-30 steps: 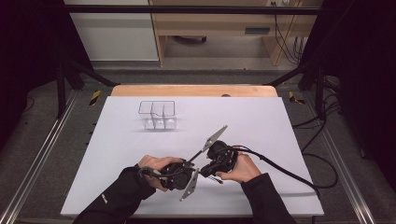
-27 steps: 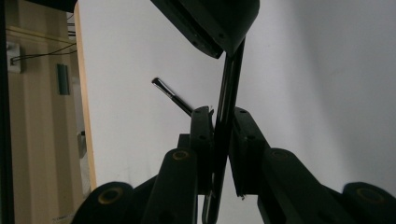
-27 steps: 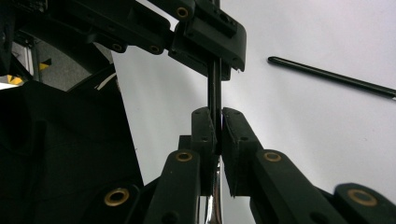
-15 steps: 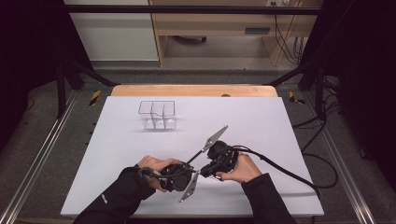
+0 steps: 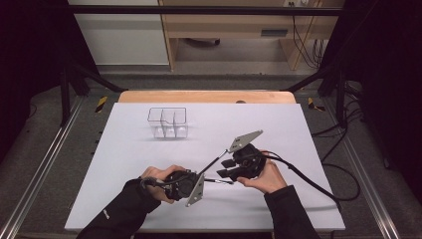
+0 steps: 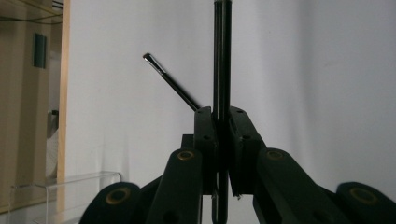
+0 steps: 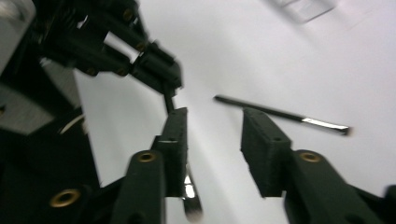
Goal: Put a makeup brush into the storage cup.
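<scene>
The right gripper (image 7: 212, 149) has just been opening off the thin black brush (image 6: 222, 56), so the tightly closed left gripper (image 5: 199, 181) holds it alone (another brush (image 7: 280, 114) lies at two o'clock).

right claw (image 7: 215, 154) open; left claw (image 7: 156, 70) grips a brush (image 7: 169, 103).

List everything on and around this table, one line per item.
thin brush: one, black, clamped in the left gripper.
loose brush: one, black with a silver ferrule, lying on the cover between the grippers.
organiser: one, clear, divided, far left of the cover.
cover: one, white, over the table.
tabletop: one, wood, showing at the far edge.
left gripper: one, black, shut on the thin brush.
right gripper: one, black, jaws have just been opening, the thin brush's end beside one pad.
cable: one, black, trailing from the right gripper.
</scene>
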Action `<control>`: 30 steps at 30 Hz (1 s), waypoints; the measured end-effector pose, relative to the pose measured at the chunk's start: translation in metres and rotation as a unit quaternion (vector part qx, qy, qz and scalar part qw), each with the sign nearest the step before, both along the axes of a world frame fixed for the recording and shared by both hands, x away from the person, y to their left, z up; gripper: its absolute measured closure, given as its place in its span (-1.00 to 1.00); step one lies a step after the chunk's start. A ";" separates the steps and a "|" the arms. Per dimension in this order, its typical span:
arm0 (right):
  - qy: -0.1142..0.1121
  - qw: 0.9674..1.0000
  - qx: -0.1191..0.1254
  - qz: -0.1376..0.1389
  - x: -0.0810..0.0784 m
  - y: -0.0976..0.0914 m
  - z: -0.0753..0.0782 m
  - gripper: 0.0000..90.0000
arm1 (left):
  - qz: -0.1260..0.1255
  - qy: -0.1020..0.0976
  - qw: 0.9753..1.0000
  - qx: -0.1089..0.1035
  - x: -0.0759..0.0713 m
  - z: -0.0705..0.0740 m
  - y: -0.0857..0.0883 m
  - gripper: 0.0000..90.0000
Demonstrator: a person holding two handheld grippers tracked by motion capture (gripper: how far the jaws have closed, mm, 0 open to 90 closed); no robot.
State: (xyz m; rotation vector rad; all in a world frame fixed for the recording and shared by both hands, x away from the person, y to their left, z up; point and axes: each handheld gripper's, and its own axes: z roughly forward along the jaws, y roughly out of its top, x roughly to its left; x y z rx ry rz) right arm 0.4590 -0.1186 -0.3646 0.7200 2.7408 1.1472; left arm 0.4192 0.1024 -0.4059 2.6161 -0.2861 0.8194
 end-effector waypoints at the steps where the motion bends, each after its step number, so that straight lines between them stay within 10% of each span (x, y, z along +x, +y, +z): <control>1: -0.015 1.000 0.008 -0.010 -0.001 -0.004 0.002 0.25 | 0.004 0.004 1.000 -0.005 0.000 0.000 0.001 0.84; 15: -0.088 0.989 0.058 -0.099 -0.008 -0.027 0.011 -0.45 | 0.086 0.060 0.991 -0.082 0.006 -0.004 0.020 0.84; 22: -0.100 0.985 0.070 -0.123 -0.012 -0.033 0.007 -0.63 | 0.130 0.079 0.979 -0.138 0.008 -0.009 0.029 0.84; 30: -0.107 0.980 0.085 -0.144 -0.019 -0.038 0.004 -0.72 | 0.172 0.101 0.958 -0.205 0.008 -0.010 0.037 0.84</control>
